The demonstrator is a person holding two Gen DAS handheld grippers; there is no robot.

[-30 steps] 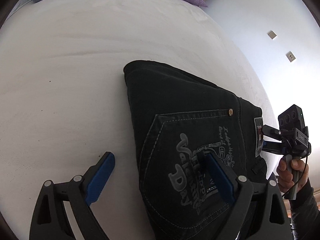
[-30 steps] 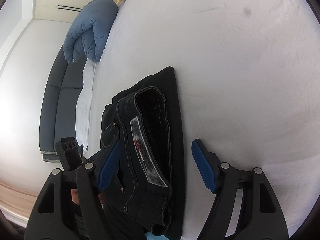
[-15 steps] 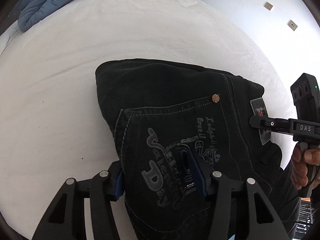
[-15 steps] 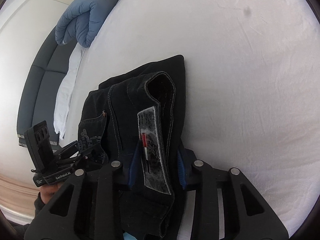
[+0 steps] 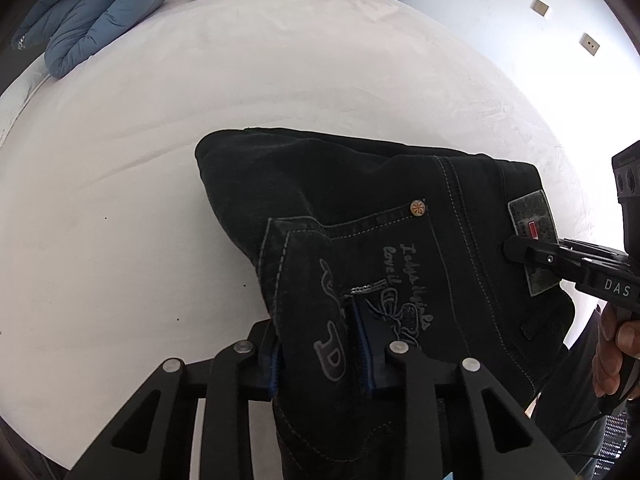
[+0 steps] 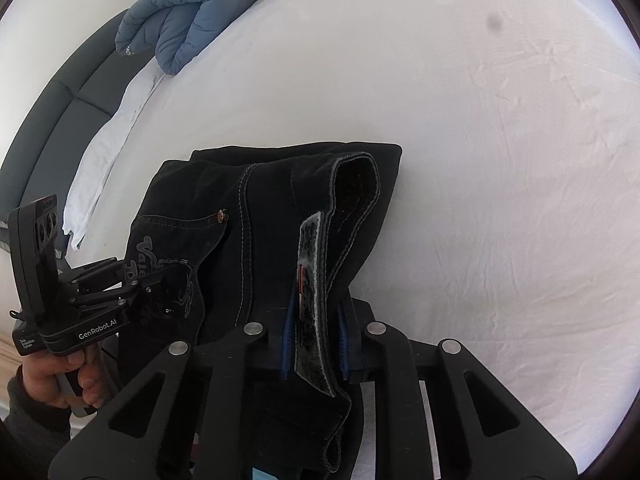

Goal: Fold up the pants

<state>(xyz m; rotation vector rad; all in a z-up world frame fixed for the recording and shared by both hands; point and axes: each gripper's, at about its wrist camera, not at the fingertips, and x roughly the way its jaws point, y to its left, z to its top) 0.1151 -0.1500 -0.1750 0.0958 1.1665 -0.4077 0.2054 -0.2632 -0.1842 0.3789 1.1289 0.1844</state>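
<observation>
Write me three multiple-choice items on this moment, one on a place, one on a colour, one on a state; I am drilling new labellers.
1. Where does the right gripper grip the black jeans?
A. at a leg hem
B. at the waistband patch
C. nowhere

2. What colour is the rolled duvet at the far end of the bed?
A. blue
B. red
C. green

3. How does the left gripper stand?
A. wide open above bare sheet
B. out of view
C. closing, with a fold of the back pocket between its pads

Key: 1 B, the pads flank the grey waistband patch in the right wrist view. 2 A, it is plainly blue in both views. 3 C, printed pocket denim bunches between the blue pads in the left wrist view.
</observation>
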